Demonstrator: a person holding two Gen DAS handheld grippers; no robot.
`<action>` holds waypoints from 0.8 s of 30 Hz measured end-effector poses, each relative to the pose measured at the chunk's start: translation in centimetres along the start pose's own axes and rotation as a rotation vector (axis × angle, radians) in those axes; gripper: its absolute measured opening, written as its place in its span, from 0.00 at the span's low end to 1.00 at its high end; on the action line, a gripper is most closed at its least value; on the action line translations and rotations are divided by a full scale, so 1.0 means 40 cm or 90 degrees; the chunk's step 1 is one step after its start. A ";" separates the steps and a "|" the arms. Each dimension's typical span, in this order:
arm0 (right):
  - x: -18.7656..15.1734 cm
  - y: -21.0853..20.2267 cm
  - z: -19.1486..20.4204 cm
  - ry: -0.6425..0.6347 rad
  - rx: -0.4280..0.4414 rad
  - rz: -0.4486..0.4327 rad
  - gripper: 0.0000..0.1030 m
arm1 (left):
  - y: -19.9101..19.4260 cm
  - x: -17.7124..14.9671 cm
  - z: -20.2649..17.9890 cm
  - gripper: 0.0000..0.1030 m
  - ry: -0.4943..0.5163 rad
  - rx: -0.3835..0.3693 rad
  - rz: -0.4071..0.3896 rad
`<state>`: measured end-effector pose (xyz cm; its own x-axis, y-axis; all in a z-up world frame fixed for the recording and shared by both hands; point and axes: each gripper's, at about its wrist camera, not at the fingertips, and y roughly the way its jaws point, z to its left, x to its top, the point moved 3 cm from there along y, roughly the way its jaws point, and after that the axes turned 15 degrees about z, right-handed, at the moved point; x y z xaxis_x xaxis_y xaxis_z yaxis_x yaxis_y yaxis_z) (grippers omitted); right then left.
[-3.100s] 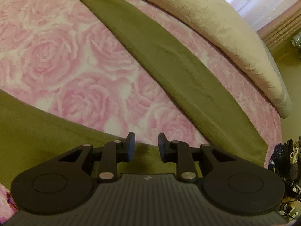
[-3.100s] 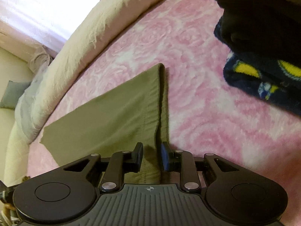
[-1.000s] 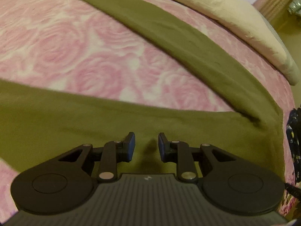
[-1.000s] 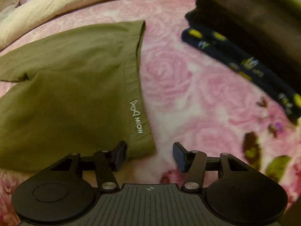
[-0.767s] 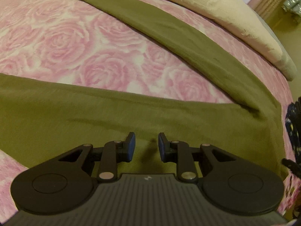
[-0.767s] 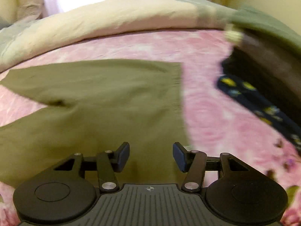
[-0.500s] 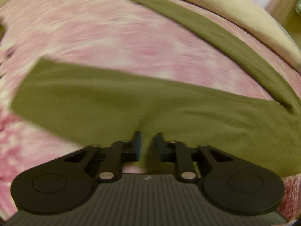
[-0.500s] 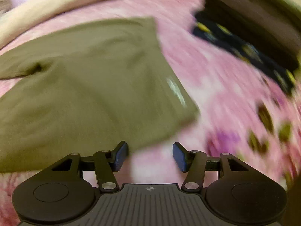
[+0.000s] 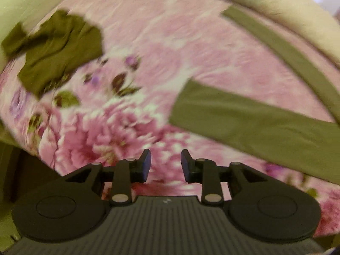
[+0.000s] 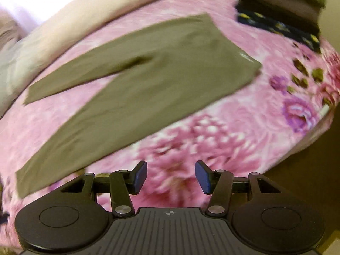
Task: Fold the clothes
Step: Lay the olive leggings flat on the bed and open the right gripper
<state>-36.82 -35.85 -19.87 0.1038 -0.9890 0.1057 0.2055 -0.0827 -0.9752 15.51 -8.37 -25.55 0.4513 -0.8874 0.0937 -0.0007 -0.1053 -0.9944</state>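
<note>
While both views are smeared with blur, the olive trousers [image 10: 148, 80] plainly lie spread flat on the pink flowered bedspread [image 10: 223, 131], their two legs splayed apart and the waistband end toward the stack of folded clothes [image 10: 282, 14] at the bed's far corner. A cream duvet [image 10: 70, 29] lies bunched along the bed's far edge, beyond the trousers. Short of the trousers, the right gripper [image 10: 171, 177] hangs over bare bedspread, fingers parted with nothing between them. Off one trouser leg's end [image 9: 244, 121], the left gripper [image 9: 165, 165] also hangs over the bedspread; its fingers are opening and hold nothing. Well apart from the trousers, a crumpled olive garment [image 9: 61, 48] lies near the bed's far side.
</note>
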 end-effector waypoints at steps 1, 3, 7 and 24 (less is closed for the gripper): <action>-0.012 -0.021 0.025 -0.010 0.003 -0.006 0.52 | -0.033 -0.001 -0.026 0.27 0.012 -0.014 -0.006; -0.038 -0.070 0.073 -0.027 0.008 -0.023 0.52 | -0.095 -0.002 -0.081 0.28 0.041 -0.031 -0.020; -0.064 -0.138 0.126 -0.049 0.011 -0.049 0.53 | -0.207 -0.006 -0.191 0.33 0.103 -0.030 -0.051; 0.069 -0.233 0.057 -0.125 -0.019 -0.033 0.77 | -0.340 -0.090 -0.464 0.40 0.114 0.019 -0.093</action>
<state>-36.22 -37.53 -10.03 0.2823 -0.9405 0.1892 0.1870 -0.1395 -0.9724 -2.65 -12.07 -11.46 0.2792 -0.9295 0.2411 0.0798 -0.2277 -0.9704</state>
